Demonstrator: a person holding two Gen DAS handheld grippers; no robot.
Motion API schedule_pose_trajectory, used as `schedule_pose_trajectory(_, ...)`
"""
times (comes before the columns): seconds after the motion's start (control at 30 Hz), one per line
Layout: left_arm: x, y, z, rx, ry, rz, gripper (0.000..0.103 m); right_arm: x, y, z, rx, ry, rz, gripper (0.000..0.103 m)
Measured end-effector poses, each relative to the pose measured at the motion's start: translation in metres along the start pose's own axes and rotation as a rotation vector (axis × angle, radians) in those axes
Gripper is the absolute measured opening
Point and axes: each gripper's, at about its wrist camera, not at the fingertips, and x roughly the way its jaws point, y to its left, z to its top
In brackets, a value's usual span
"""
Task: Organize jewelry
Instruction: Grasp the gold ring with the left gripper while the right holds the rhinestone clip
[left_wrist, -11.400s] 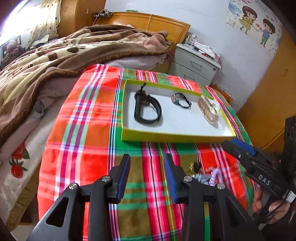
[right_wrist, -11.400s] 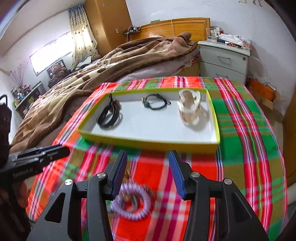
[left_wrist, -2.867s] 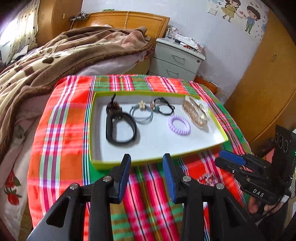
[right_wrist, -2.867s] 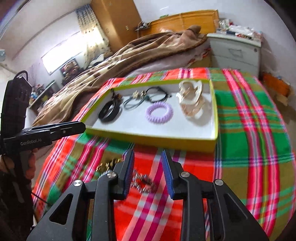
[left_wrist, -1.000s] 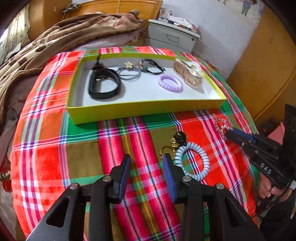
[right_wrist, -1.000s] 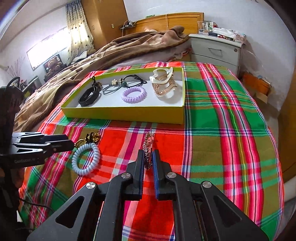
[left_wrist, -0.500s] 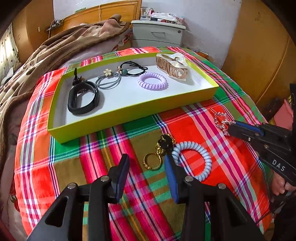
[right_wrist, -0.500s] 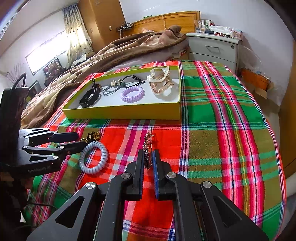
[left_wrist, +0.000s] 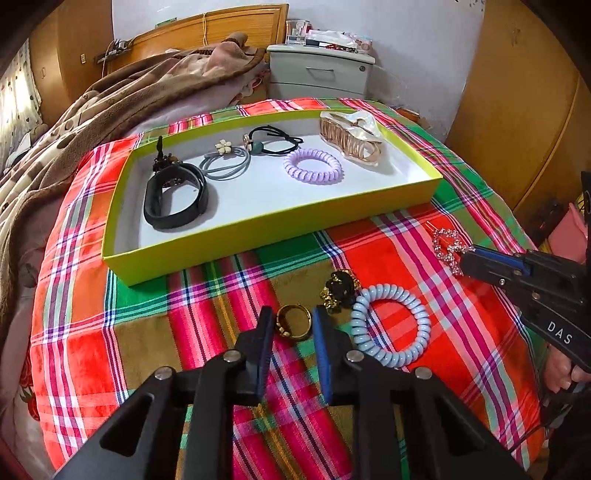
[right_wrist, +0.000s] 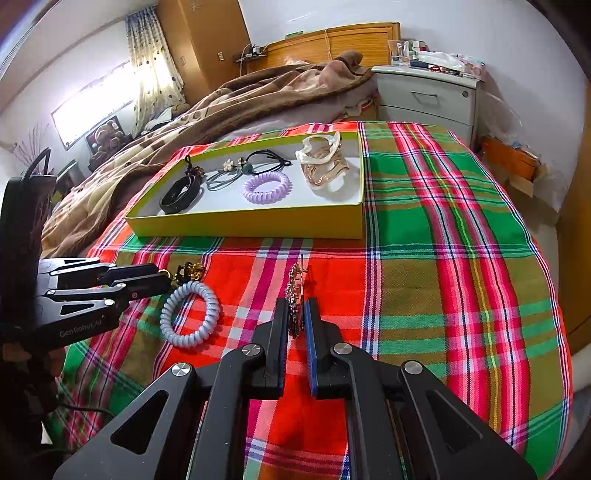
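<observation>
The left gripper (left_wrist: 293, 325) has just been closing around the gold ring (left_wrist: 294, 322) on the plaid cloth (left_wrist: 388, 254), beside the blue coil hair tie (left_wrist: 390, 324); contact is unclear. The ring looks light, hard and slippery, best pinched across its band. The right gripper (right_wrist: 295, 319) clamps the rhinestone hairpin (right_wrist: 294, 291).
</observation>
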Motion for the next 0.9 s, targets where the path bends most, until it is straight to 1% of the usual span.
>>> schedule_pose_trajectory(0.23, -0.003, 0.003, -0.001, -0.013, -0.006, 0.0, 0.022, 0.0, 0.001, 0.001, -0.001, -0.004, -0.003, 0.009)
schedule_pose_trajectory(0.53, -0.016, 0.007, 0.003, -0.022, -0.037, 0.005, 0.022, -0.008, 0.007, 0.008, -0.005, -0.03, -0.008, 0.009)
schedule_pose_trajectory(0.9, -0.031, 0.019, 0.017, -0.051, -0.085, 0.001, 0.022, -0.009, 0.021, 0.033, -0.024, -0.068, 0.005, 0.009)
